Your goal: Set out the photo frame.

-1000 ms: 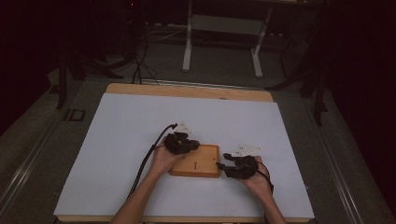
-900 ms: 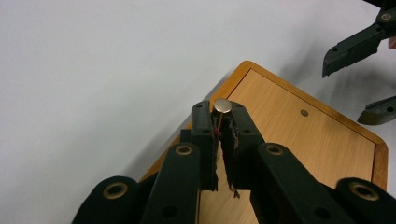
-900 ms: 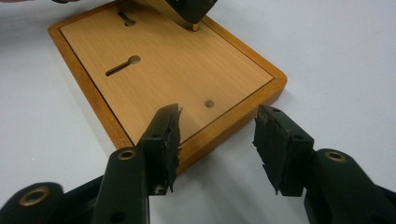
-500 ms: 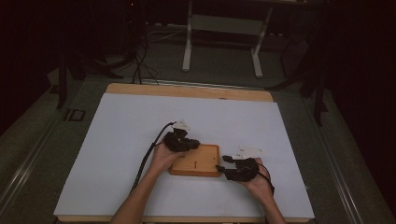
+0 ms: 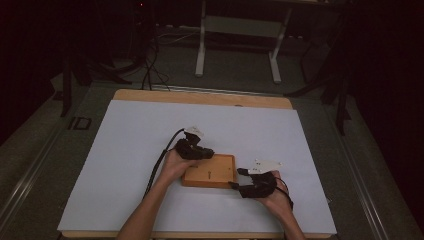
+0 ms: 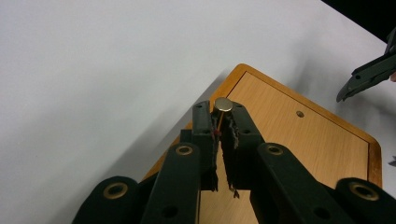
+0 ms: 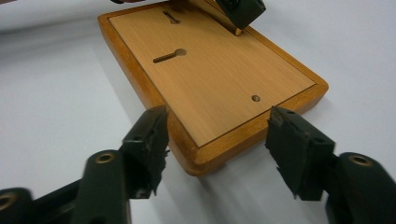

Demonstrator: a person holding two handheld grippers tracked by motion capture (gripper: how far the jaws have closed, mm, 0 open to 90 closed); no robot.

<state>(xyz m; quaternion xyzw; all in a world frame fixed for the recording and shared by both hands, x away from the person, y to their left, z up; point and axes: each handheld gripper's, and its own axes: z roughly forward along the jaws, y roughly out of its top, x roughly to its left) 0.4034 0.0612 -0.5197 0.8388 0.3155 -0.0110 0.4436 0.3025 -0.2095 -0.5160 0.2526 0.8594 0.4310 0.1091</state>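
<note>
- Left gripper (image 6: 223,122) pinches a small brass round-headed peg (image 6: 223,104) above the rectangular wooden board's (image 5: 210,171) corner.
- Right gripper (image 7: 217,140), jaws just widening, straddles the board's near corner without touching.

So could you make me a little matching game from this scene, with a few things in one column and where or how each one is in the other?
Things:
1. left gripper
2. right gripper
3. wooden board
4. small brass peg

States:
A. lying flat on the white table cover
B. jaws apart, either side of the board's near corner
C. pinched between two black jaws
D. jaws shut on a small metal piece, at the board's far edge

Pairs: 1-D, 2-B, 3-A, 4-C
</note>
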